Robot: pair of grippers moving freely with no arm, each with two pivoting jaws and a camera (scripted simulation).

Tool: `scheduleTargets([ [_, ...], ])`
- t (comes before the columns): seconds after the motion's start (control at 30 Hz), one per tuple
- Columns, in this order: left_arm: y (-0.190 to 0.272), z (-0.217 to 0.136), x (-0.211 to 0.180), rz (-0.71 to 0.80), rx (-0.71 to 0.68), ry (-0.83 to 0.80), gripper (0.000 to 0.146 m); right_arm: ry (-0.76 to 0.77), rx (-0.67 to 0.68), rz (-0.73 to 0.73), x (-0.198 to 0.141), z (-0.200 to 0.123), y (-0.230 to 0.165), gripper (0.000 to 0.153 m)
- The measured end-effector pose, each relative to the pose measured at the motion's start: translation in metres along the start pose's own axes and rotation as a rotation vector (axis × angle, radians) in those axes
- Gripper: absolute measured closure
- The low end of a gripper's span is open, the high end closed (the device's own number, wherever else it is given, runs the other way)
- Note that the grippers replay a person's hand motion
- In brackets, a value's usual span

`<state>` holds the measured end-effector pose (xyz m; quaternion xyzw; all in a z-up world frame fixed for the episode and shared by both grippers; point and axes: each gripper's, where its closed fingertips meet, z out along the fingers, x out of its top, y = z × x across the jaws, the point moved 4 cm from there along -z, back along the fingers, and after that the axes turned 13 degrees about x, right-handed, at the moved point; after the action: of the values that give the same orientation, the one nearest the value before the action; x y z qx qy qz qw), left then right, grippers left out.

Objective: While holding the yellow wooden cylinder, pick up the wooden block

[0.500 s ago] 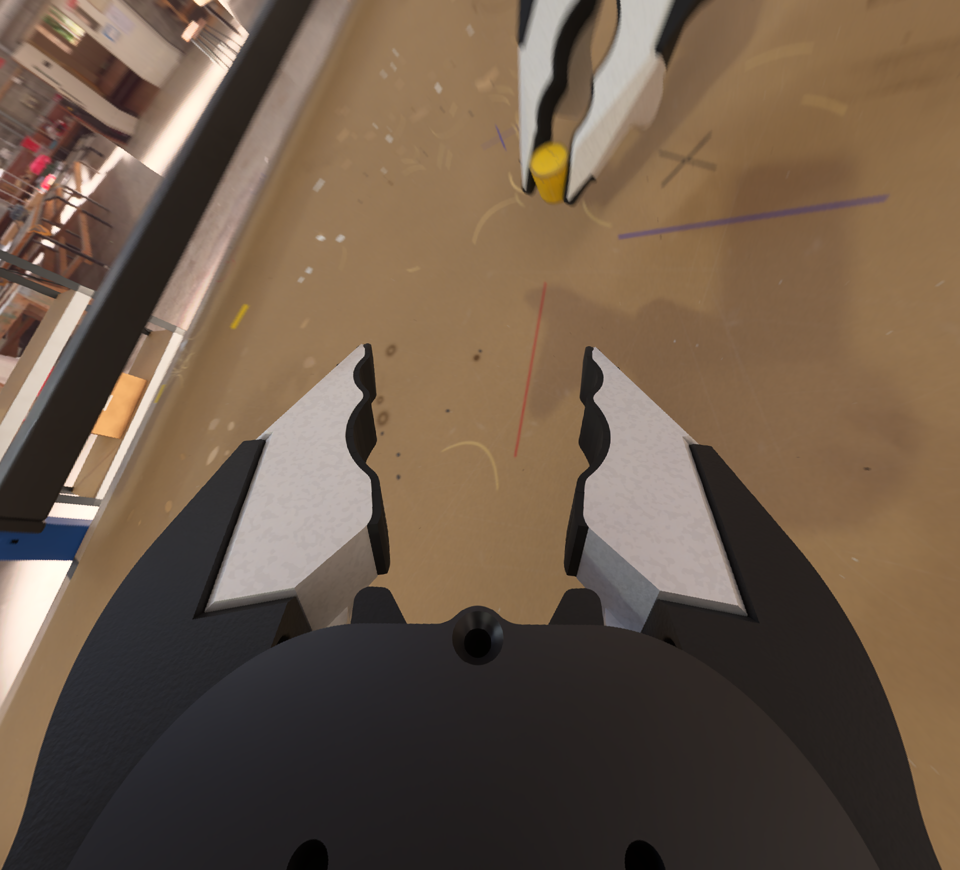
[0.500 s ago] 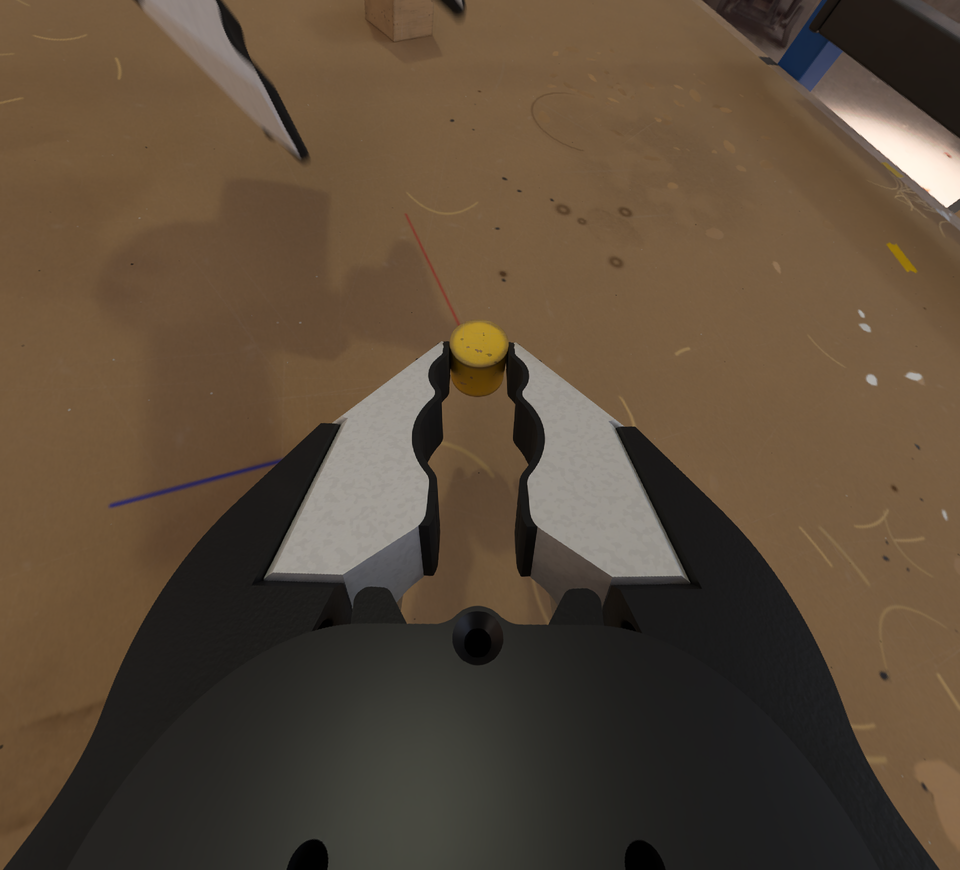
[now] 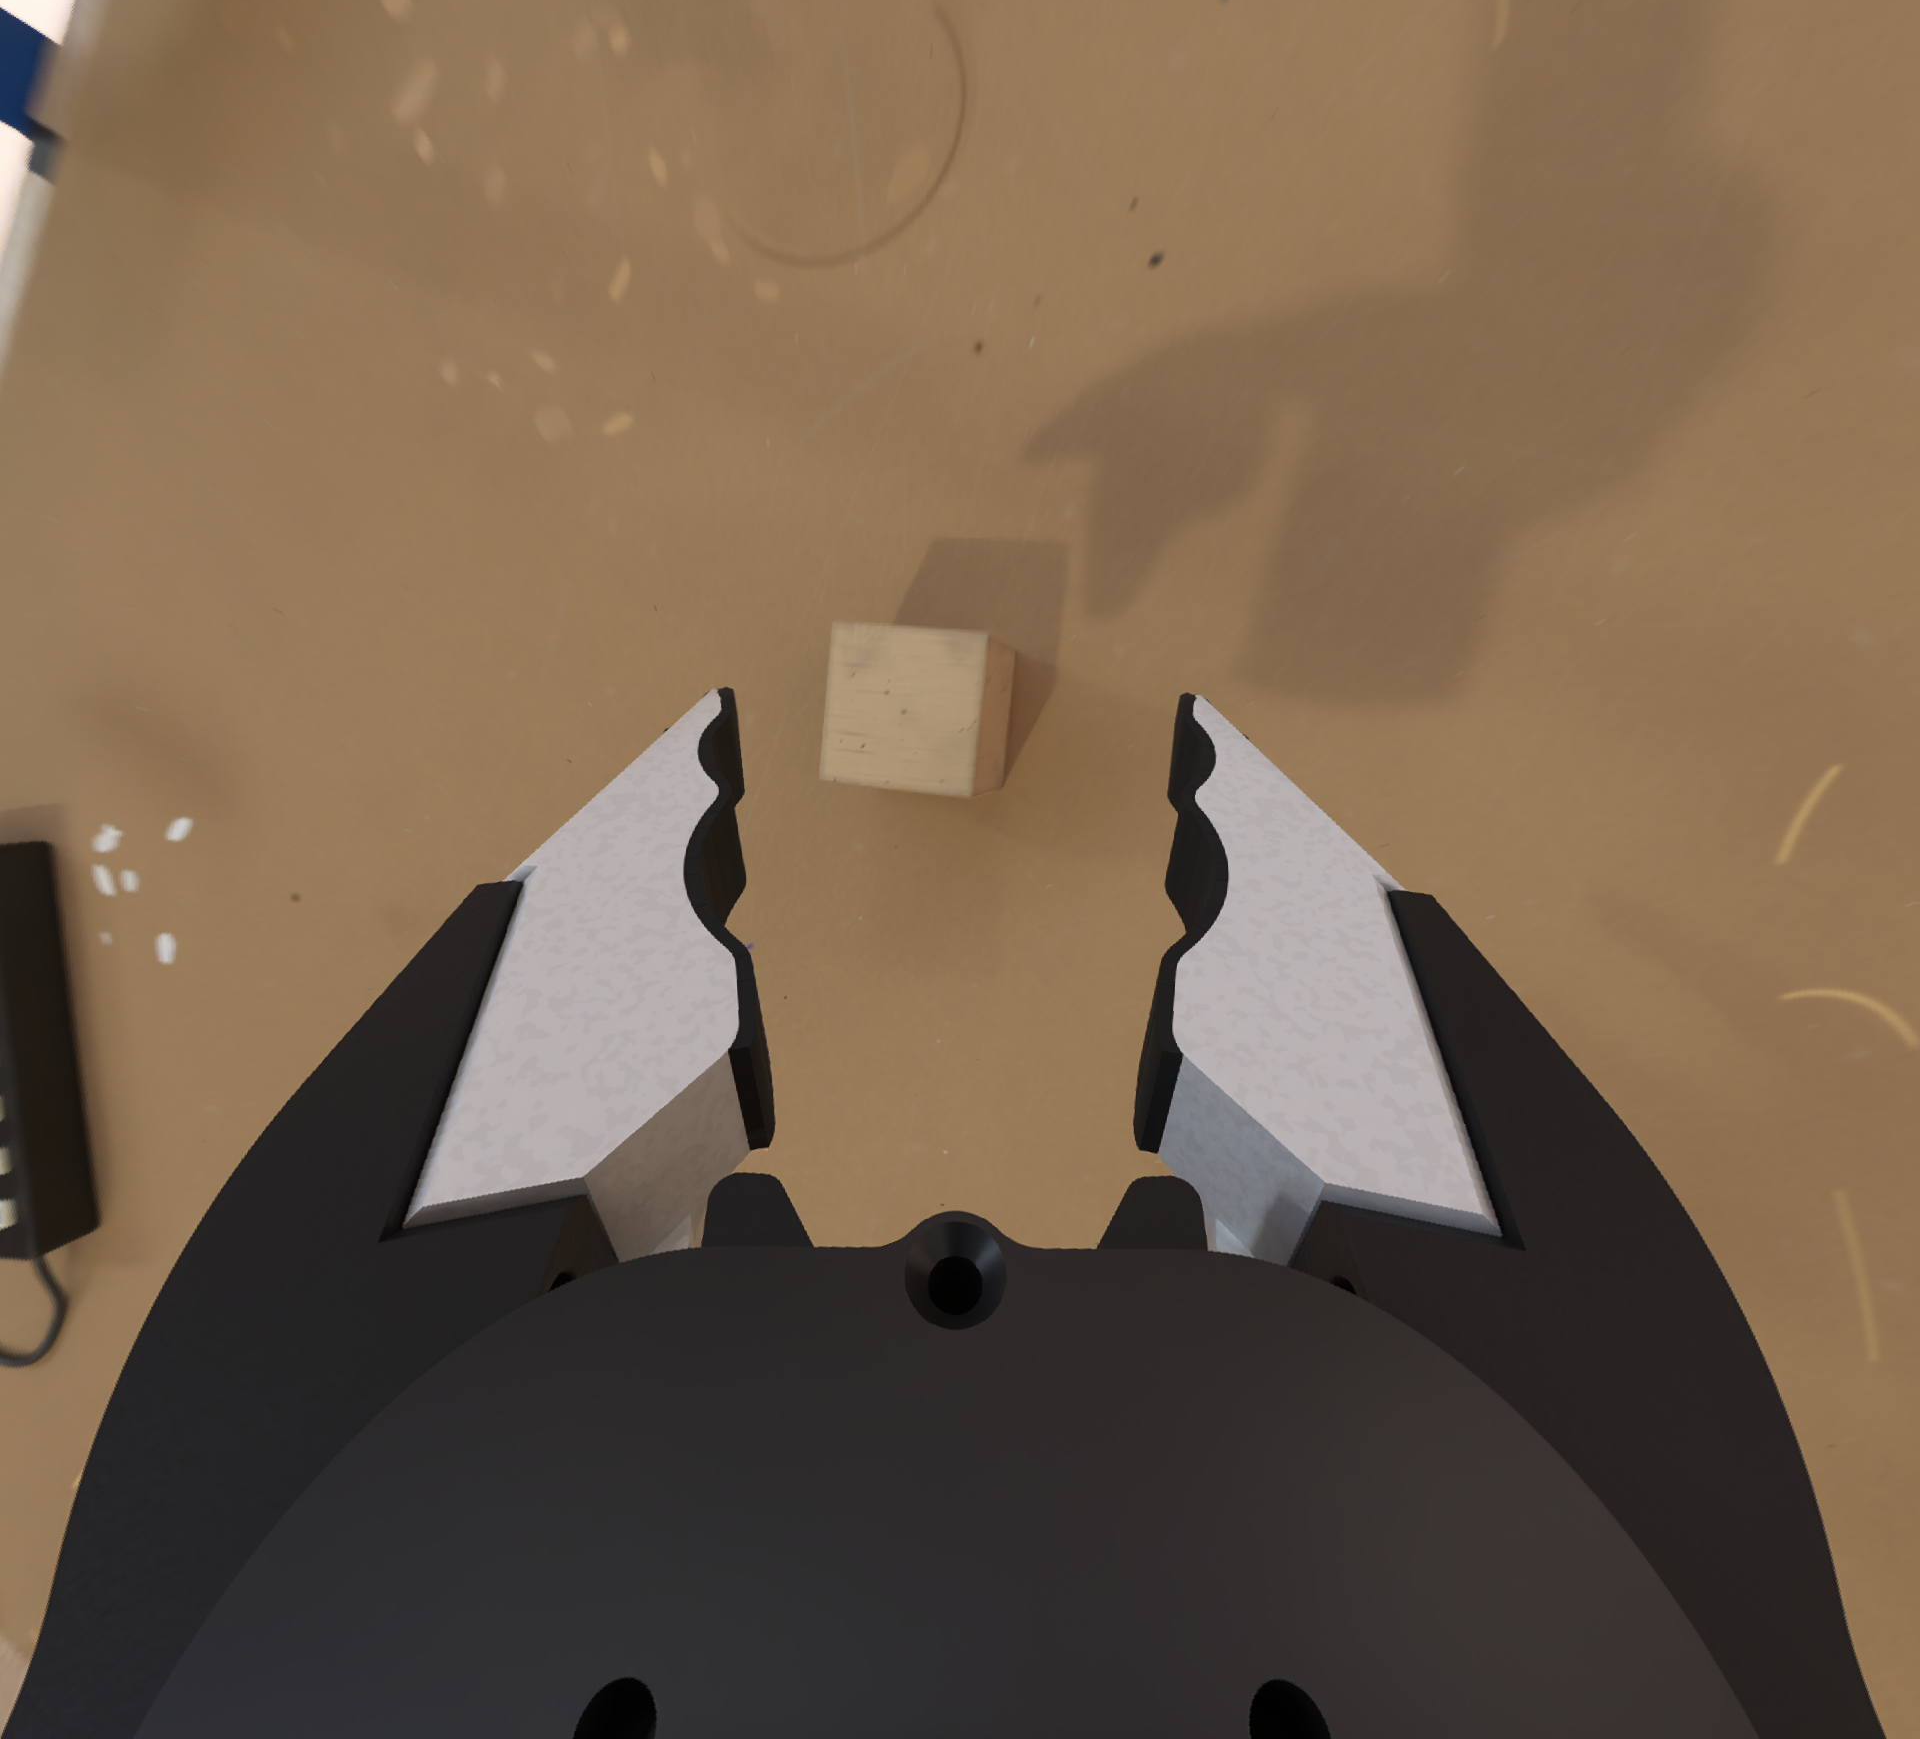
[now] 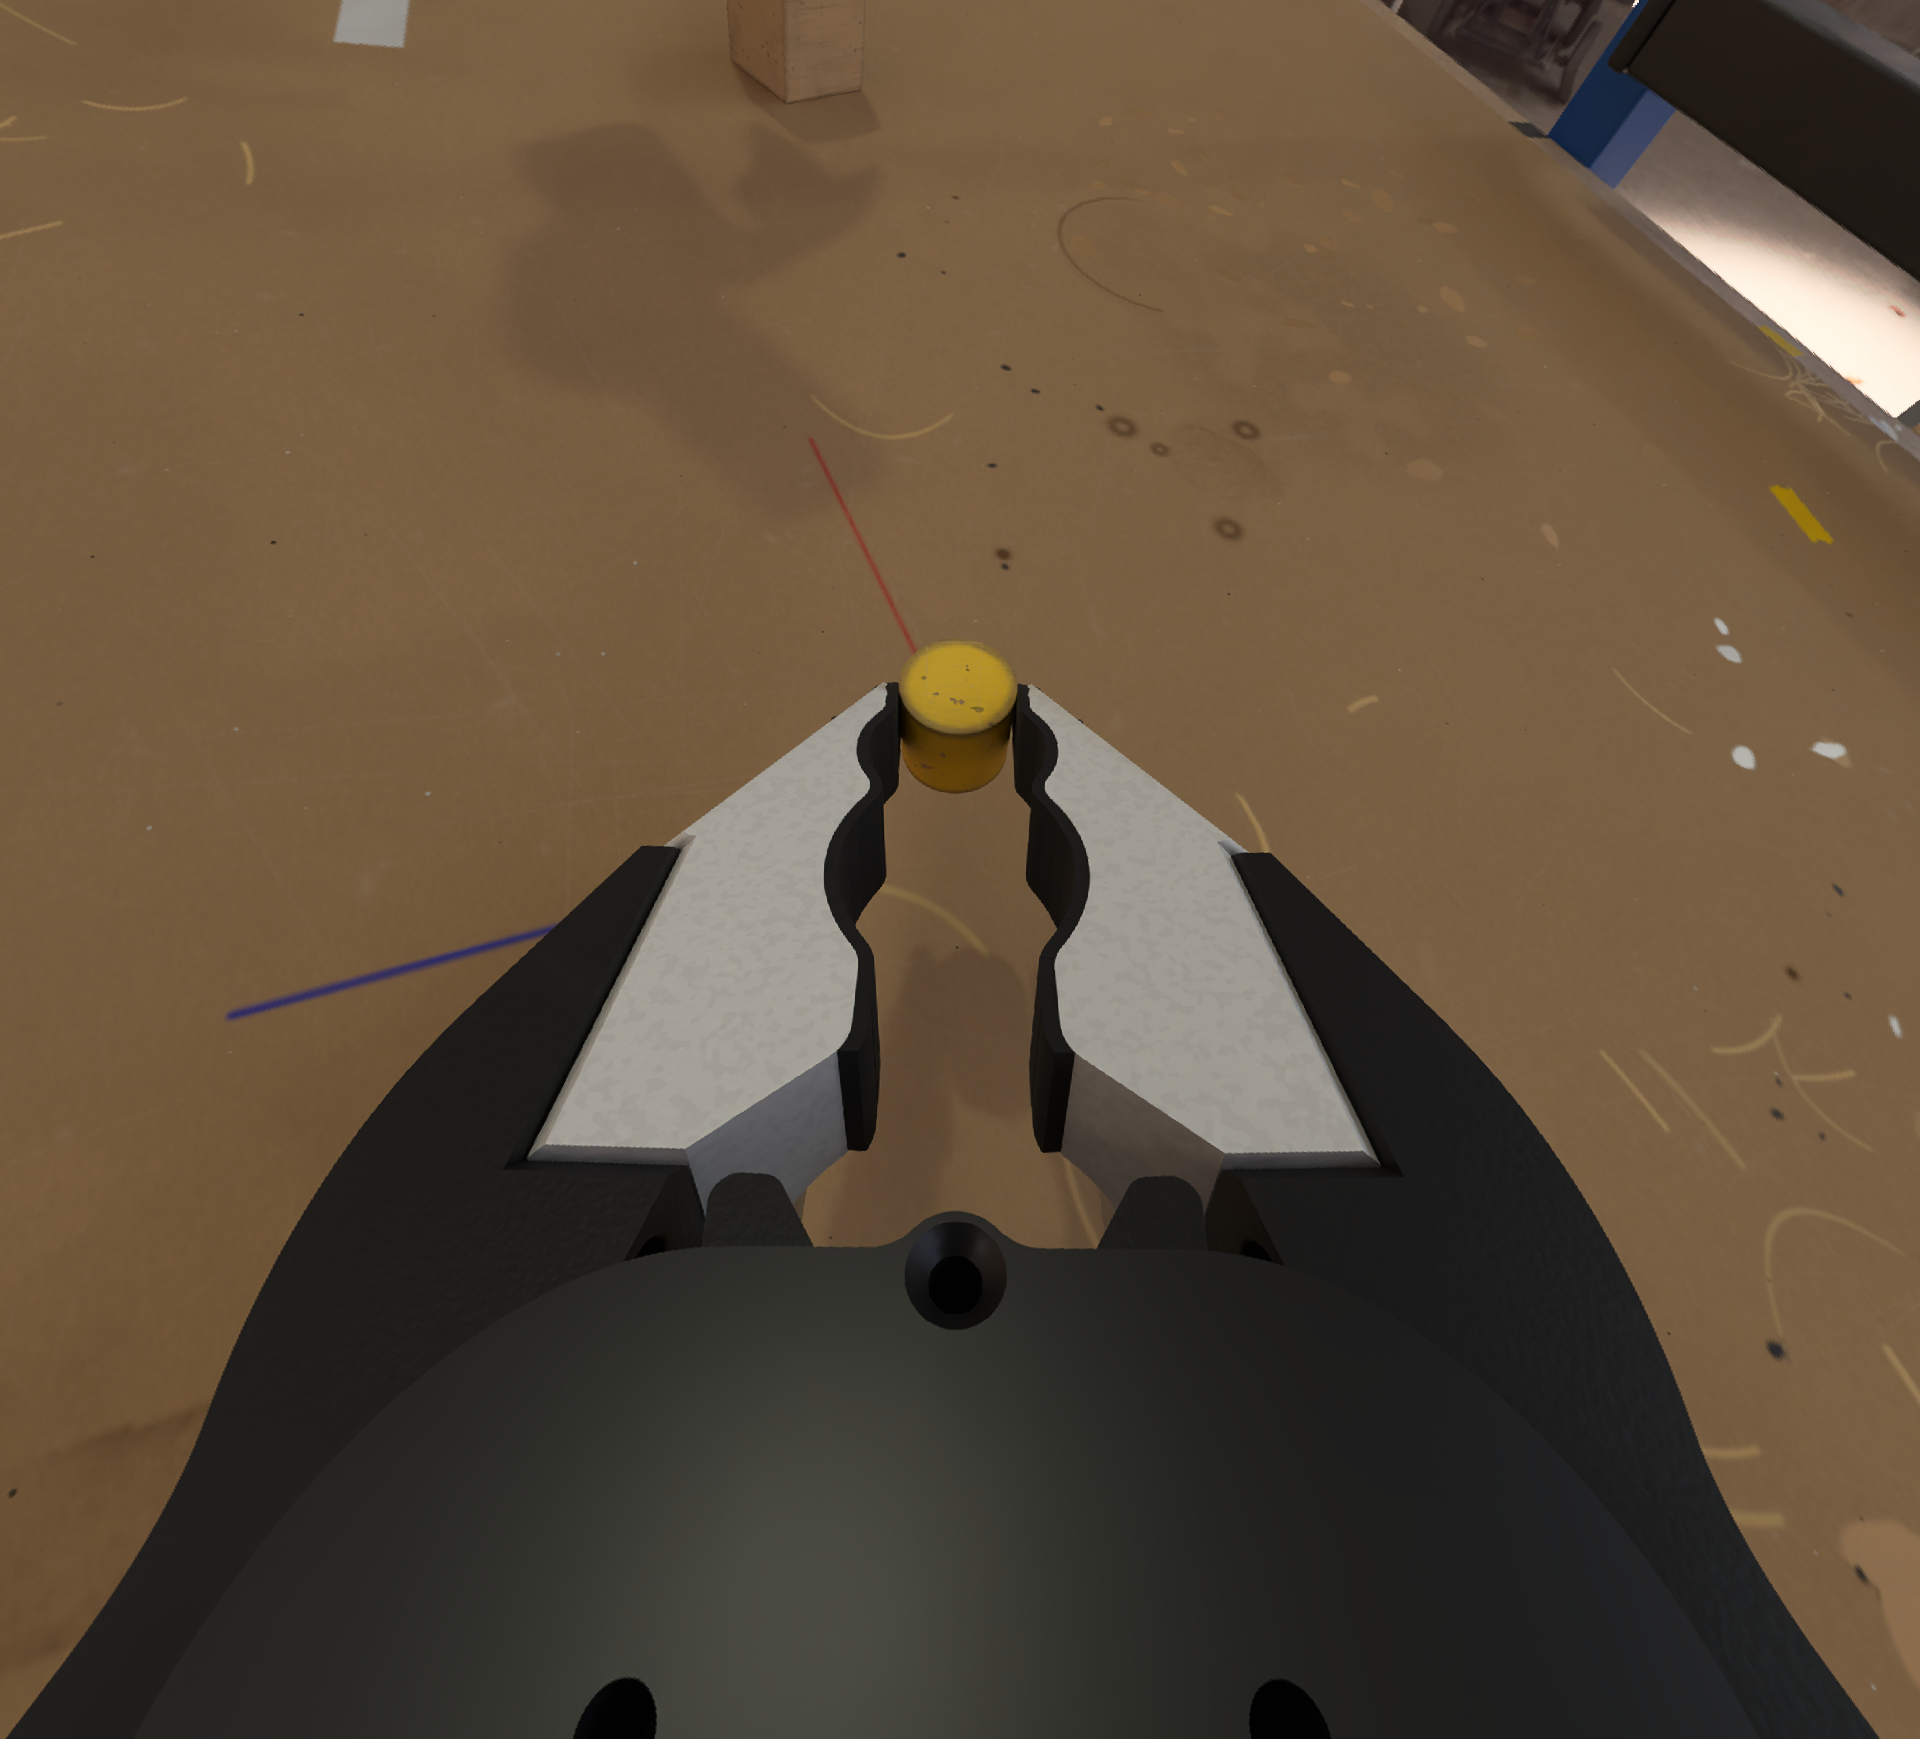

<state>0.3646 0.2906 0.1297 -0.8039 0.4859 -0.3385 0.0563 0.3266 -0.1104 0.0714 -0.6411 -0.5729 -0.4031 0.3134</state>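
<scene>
While one yellow cylinder [image 4: 954, 715] sits gripped, one wooden block [image 3: 914, 708] stands free

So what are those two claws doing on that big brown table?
The right claw is shut on a little yellow cylinder, pinching it at its tips. The left claw is open and pointing down at a wooden block, which sits on the table just past its tips. Nothing is touching the block yet.
</scene>
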Motion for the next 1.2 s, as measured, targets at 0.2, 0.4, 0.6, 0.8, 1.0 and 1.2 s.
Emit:
scheduleTargets([
  [0.2,-0.006,0.043,-0.023,-0.001,-0.136,-0.089,0.062,0.009,0.0,0.008,0.0,-0.001,0.001,0.132],
  [0.4,0.005,0.062,-0.029,0.006,-0.195,-0.099,0.072,0.006,-0.001,0.004,0.0,-0.001,0.001,0.132],
  [0.6,0.003,0.064,-0.029,0.012,-0.174,-0.092,0.084,0.01,-0.005,0.002,0.0,-0.001,0.001,0.132],
  [0.8,-0.001,0.068,-0.034,0.081,-0.106,-0.139,0.097,0.012,-0.006,-0.001,0.001,-0.001,0.001,0.132],
  [1.0,-0.006,0.067,-0.035,0.092,-0.064,-0.14,0.097,0.013,-0.006,-0.001,0.001,-0.001,0.001,0.132],
  [1.2,-0.023,0.042,-0.027,0.015,0.121,-0.064,0.097,0.01,-0.005,-0.001,0.001,0.0,0.001,0.132],
])
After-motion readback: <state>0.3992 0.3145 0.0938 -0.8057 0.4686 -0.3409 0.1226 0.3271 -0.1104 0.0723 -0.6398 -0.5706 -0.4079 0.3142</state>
